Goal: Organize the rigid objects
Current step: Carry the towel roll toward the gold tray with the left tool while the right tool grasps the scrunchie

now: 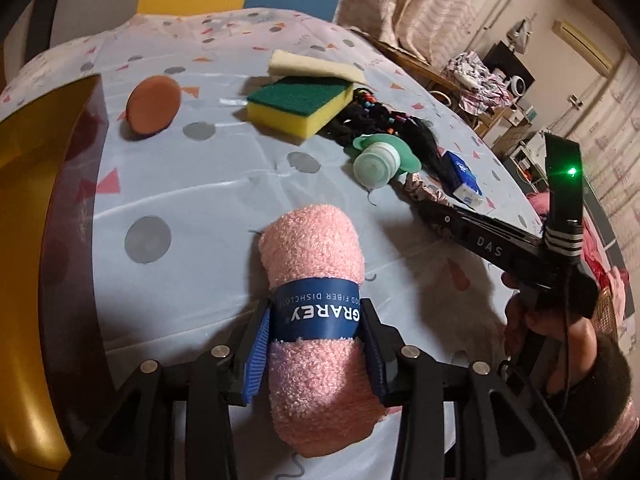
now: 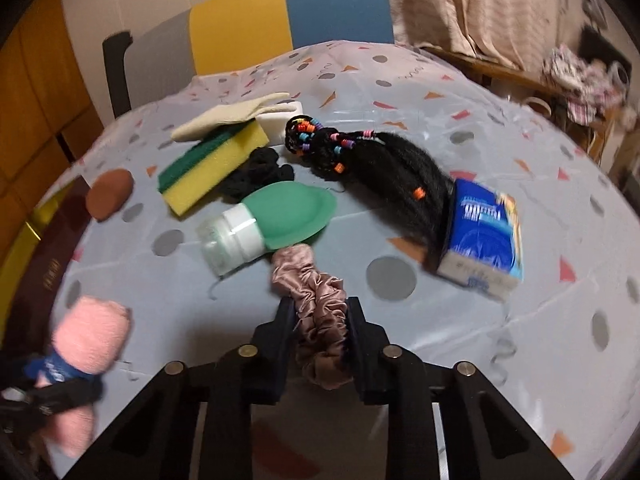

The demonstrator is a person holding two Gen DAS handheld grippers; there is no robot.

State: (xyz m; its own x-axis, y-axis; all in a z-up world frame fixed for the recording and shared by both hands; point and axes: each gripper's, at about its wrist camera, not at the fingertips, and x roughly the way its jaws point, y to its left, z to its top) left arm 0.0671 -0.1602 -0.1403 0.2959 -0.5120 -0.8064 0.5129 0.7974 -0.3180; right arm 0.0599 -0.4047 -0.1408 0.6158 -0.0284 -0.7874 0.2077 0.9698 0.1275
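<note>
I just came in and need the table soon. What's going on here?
A person is sorting things on the table with a gripper in each hand. The left gripper is shut on a rolled pink dishcloth, and the right gripper is shut on a pink scrunchie. A sponge, a green-capped bottle, a black hairpiece and a blue tissue pack lie loose on the cloth.

Tablecloth (image 1: 224, 184): glossy plastic-looking sheet. Towel (image 1: 316, 252): fuzzy pink cloth, smooth paper band. Sponge (image 1: 298, 108) at its 12 o'clock: yellow foam, rough green scourer top. Scrunchie (image 2: 320, 316): satiny cloth. Gripper frames: matt black plastic.
</note>
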